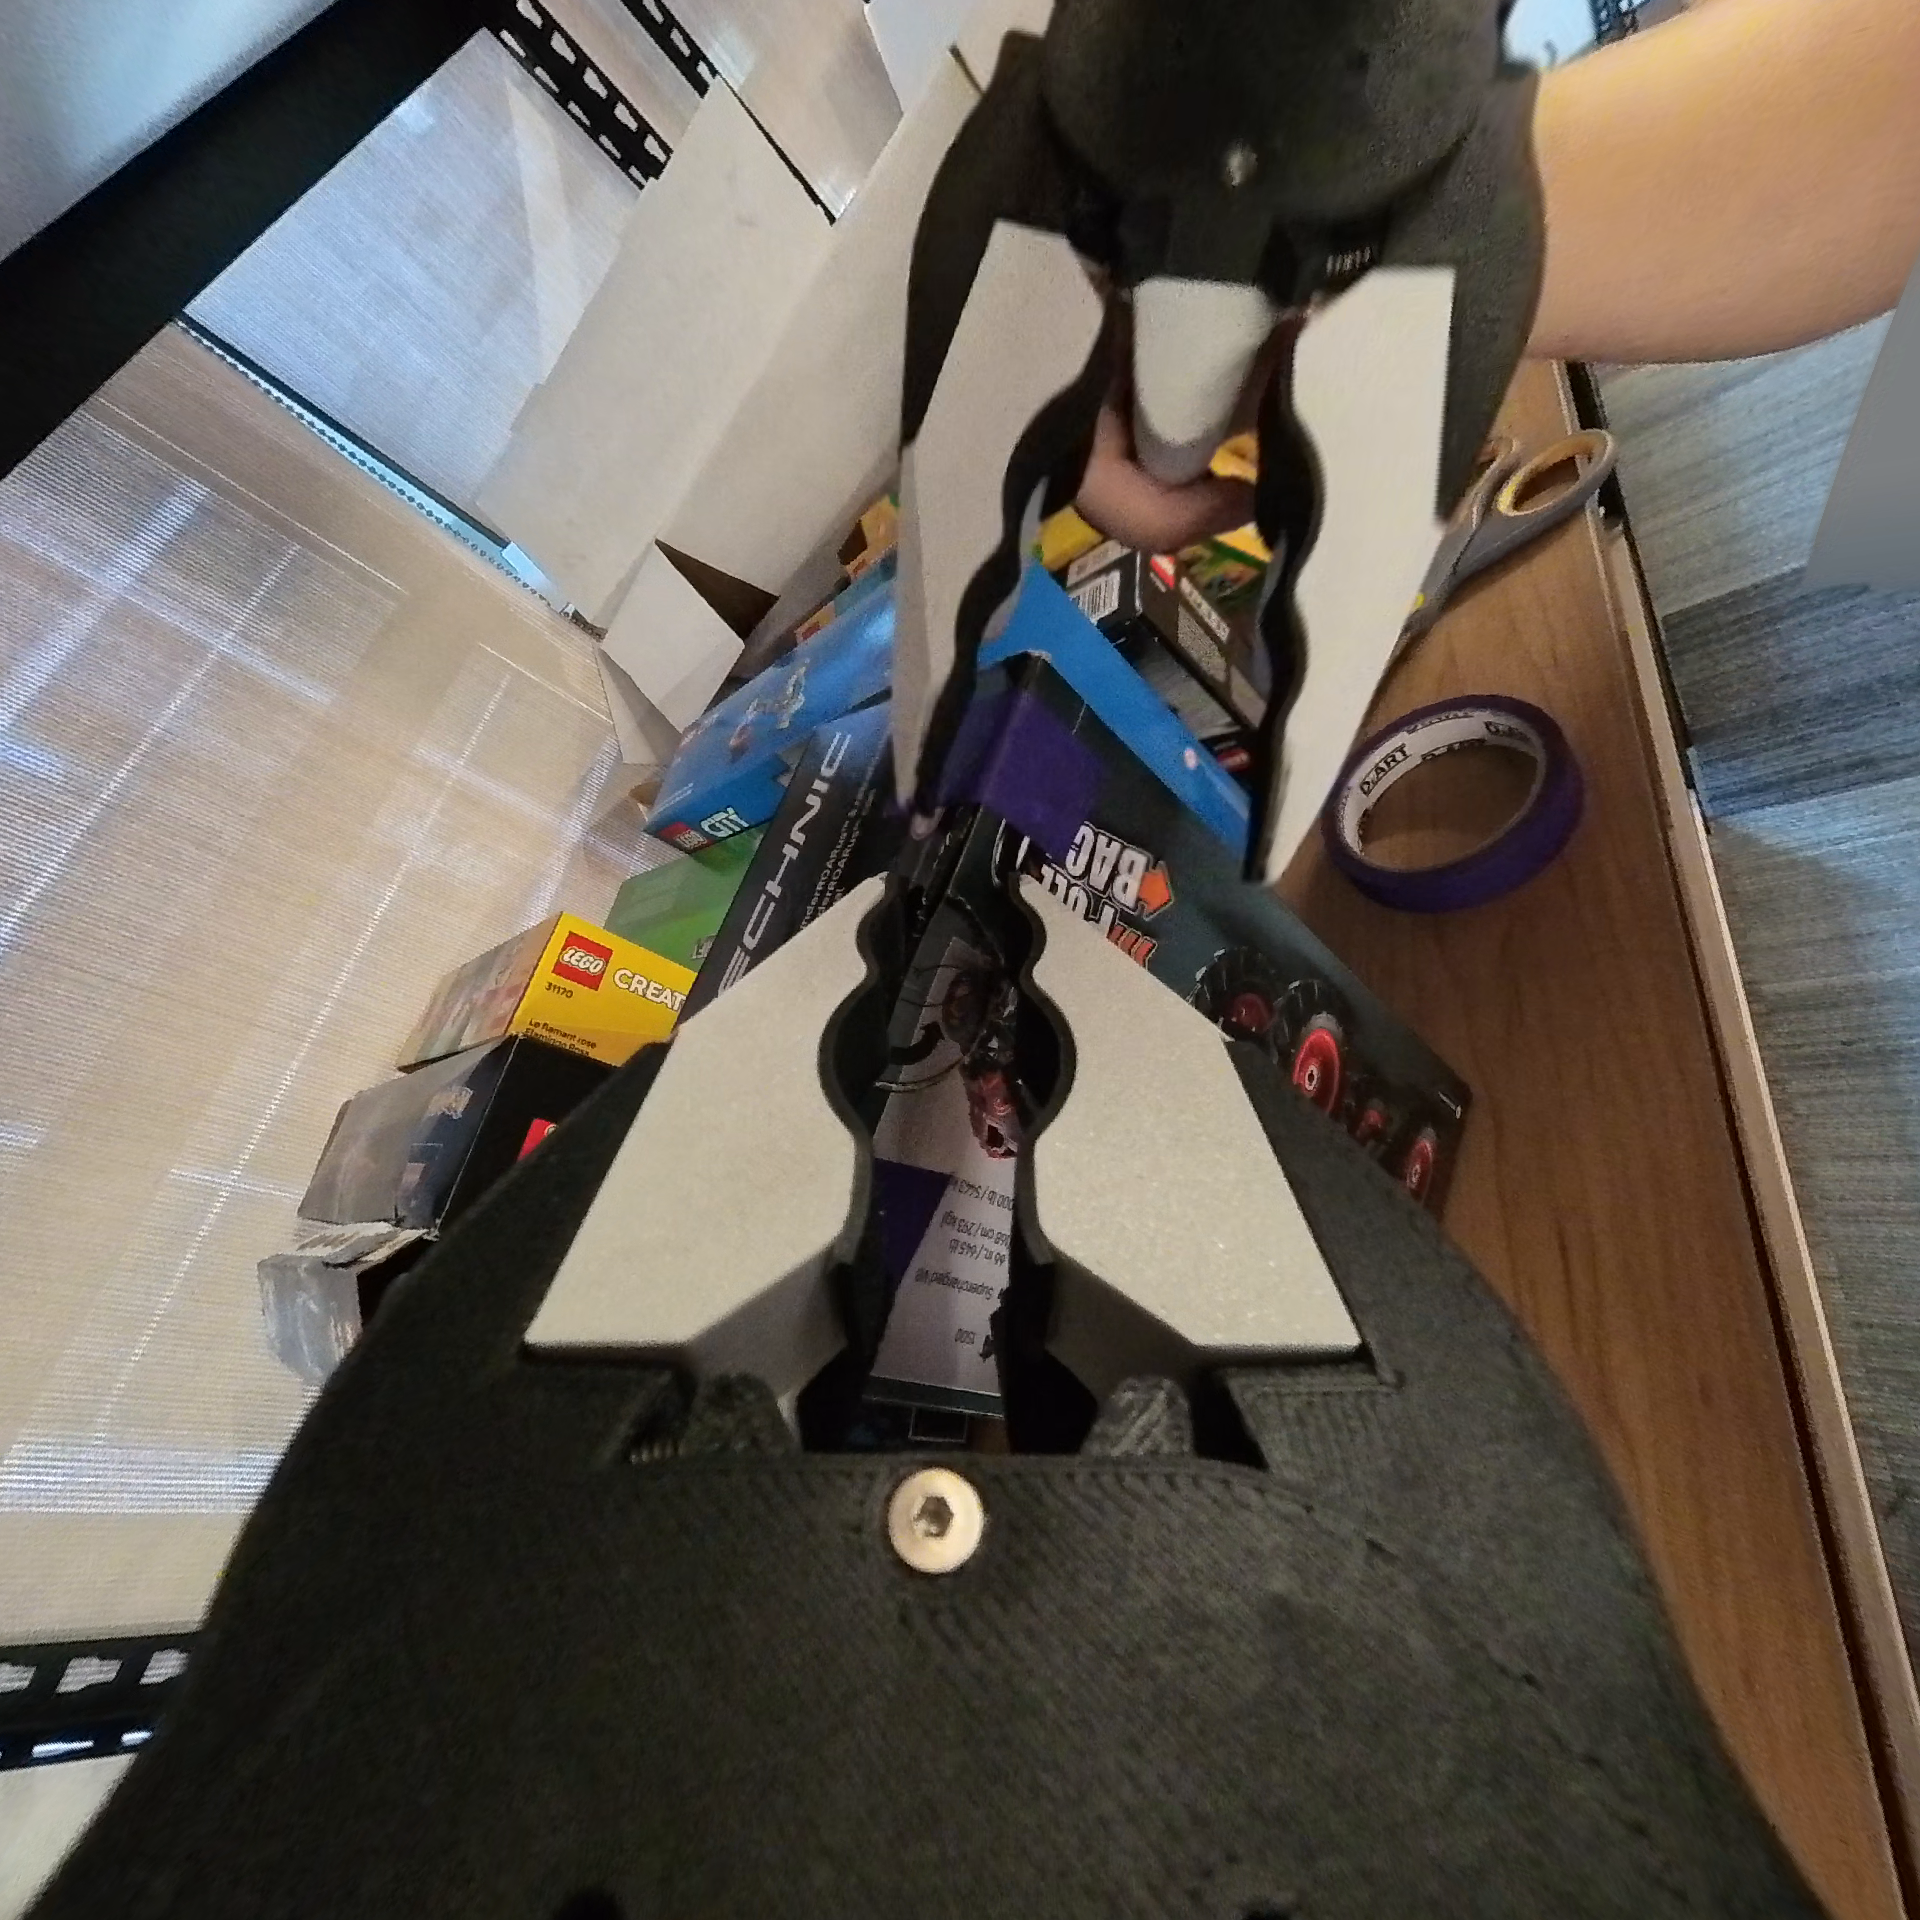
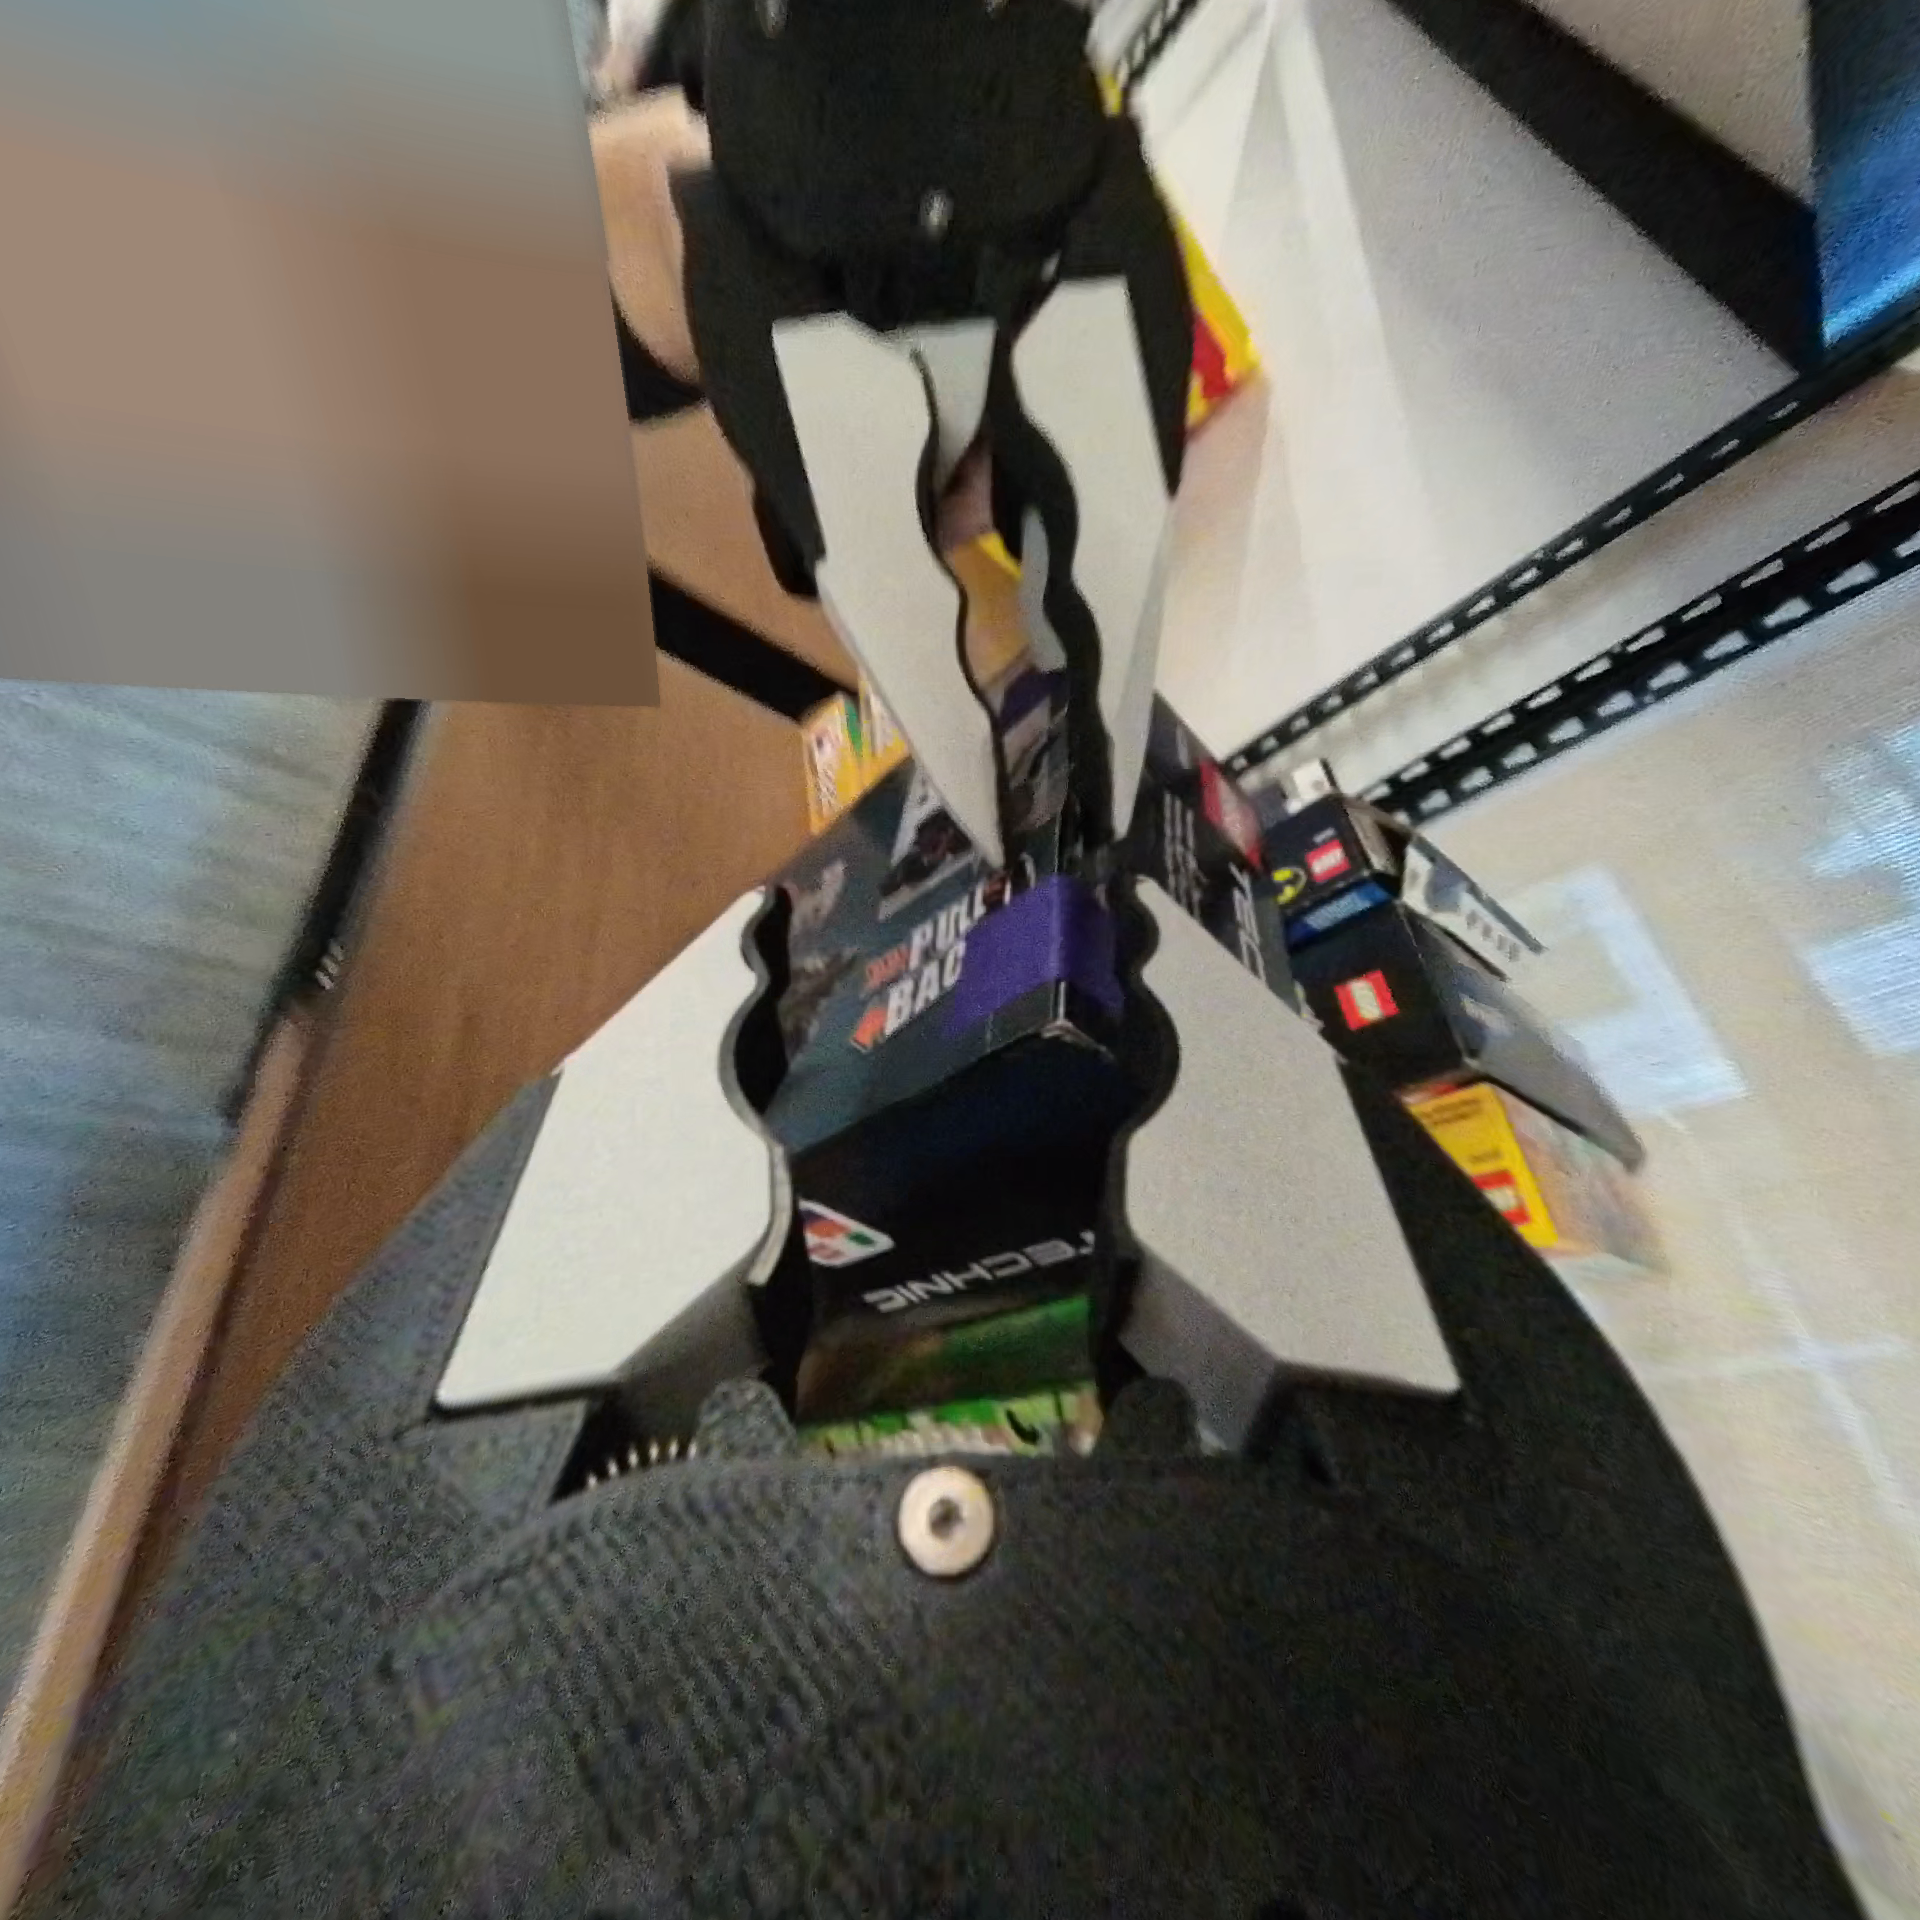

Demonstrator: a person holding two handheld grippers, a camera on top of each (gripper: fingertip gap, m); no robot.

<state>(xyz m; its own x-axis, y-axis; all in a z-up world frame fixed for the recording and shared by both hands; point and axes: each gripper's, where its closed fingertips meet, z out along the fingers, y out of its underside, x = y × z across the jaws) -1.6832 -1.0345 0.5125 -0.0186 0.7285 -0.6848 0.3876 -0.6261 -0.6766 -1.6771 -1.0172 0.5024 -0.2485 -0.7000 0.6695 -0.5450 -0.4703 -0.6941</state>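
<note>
L+R grippers (image 1: 948, 894) (image 2: 948, 904) likely pinch dark box (image 1: 1236, 935) – taped.

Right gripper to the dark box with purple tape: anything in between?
Nothing visible. The right gripper straddles the dark box at its purple tape; the left gripper pinches the opposite end.

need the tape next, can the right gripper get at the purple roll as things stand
Probably not directly. The right gripper is at the taped end of the dark box. The purple tape roll lies apart on bare wood table beside it, nothing on it.
</note>
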